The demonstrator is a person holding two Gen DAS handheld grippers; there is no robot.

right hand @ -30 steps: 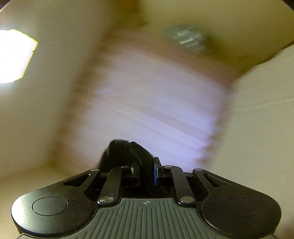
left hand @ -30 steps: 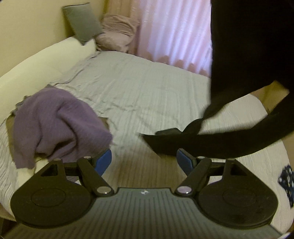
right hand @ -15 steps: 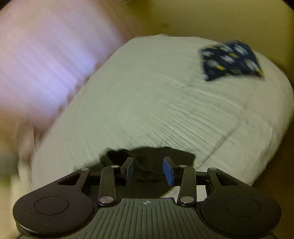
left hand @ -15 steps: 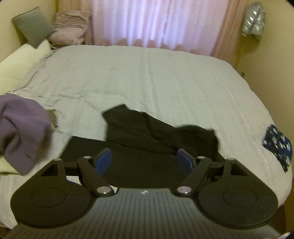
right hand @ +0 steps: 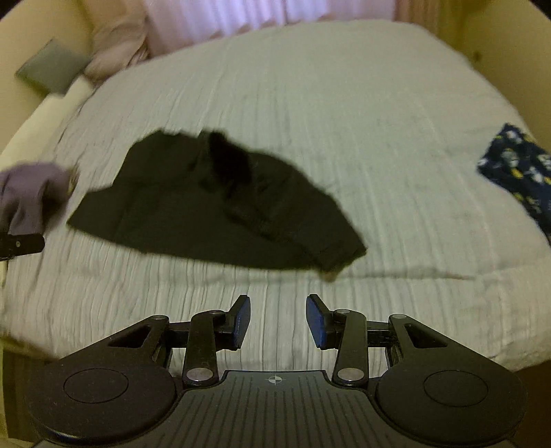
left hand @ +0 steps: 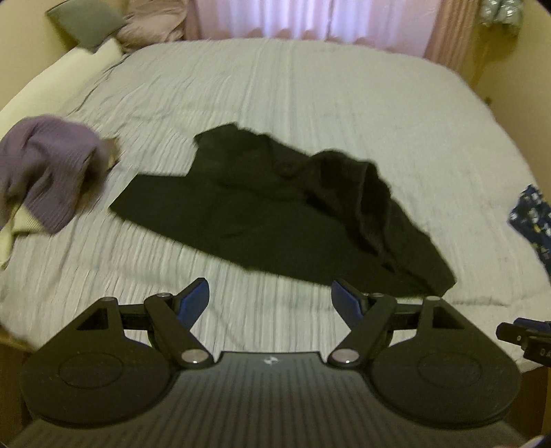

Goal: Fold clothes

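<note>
A black garment (left hand: 275, 213) lies crumpled and partly spread on the grey striped bed (left hand: 344, 103), with its bunched part toward the right. My left gripper (left hand: 270, 293) hovers open just short of the garment's near edge and holds nothing. In the right wrist view the same black garment (right hand: 213, 203) lies ahead and to the left. My right gripper (right hand: 278, 317) is open over bare bedding near the front edge, with nothing between its blue pads (right hand: 242, 320).
A purple knit sweater (left hand: 48, 172) is heaped at the left side of the bed over a cream cloth. A navy patterned cloth (left hand: 532, 220) lies at the right edge. Pillows (left hand: 86, 20) and pink curtains stand at the back.
The right gripper, shut on the hanging black garment a second ago, has opened and let it go. The garment now lies on the bed. Both grippers have swung down toward it.
</note>
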